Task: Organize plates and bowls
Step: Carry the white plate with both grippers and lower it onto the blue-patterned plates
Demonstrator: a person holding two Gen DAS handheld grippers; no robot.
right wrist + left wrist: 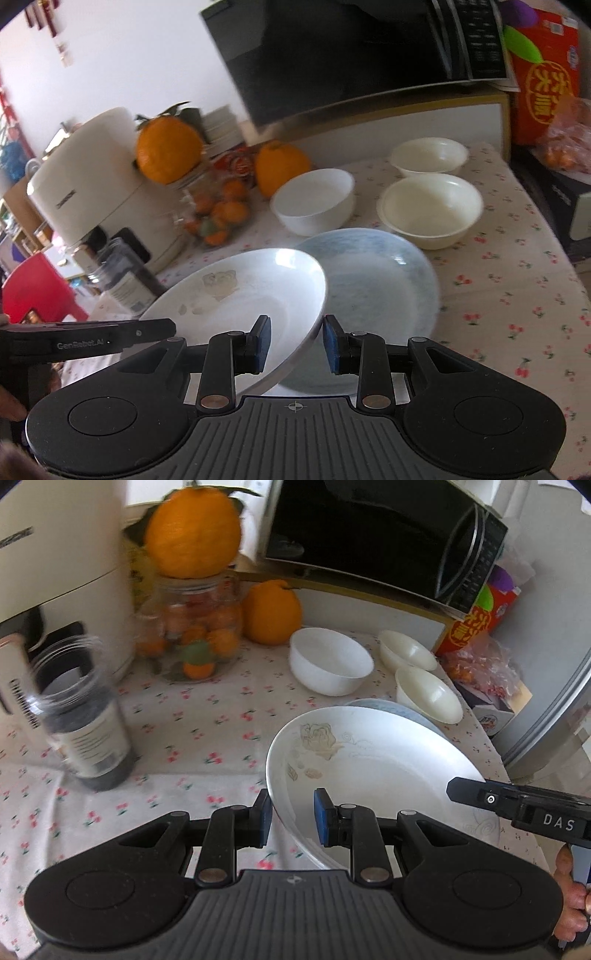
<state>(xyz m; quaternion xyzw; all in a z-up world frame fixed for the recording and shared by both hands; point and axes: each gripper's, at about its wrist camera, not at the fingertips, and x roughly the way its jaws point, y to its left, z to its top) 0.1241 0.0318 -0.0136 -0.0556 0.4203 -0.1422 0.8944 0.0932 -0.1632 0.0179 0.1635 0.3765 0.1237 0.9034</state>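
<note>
A white plate with a faint flower print [369, 760] [236, 295] hangs tilted above the flowered tablecloth, carried by both grippers. My left gripper [293, 818] is shut on its near left rim. My right gripper [297, 345] is shut on its right rim. Just beyond and partly under it, a blue plate [380, 280] [384, 703] lies flat on the table. Behind that stand a white bowl [330, 661] [314, 201] and two cream bowls [430, 155] [430, 208], apart from each other.
A glass jar of small oranges [195, 627] with a big orange on top, a second big orange [271, 613], a dark jar [85, 731] and a cream appliance [55, 572] crowd the left. A microwave [369, 535] sits behind, a red box [543, 74] at the right rear.
</note>
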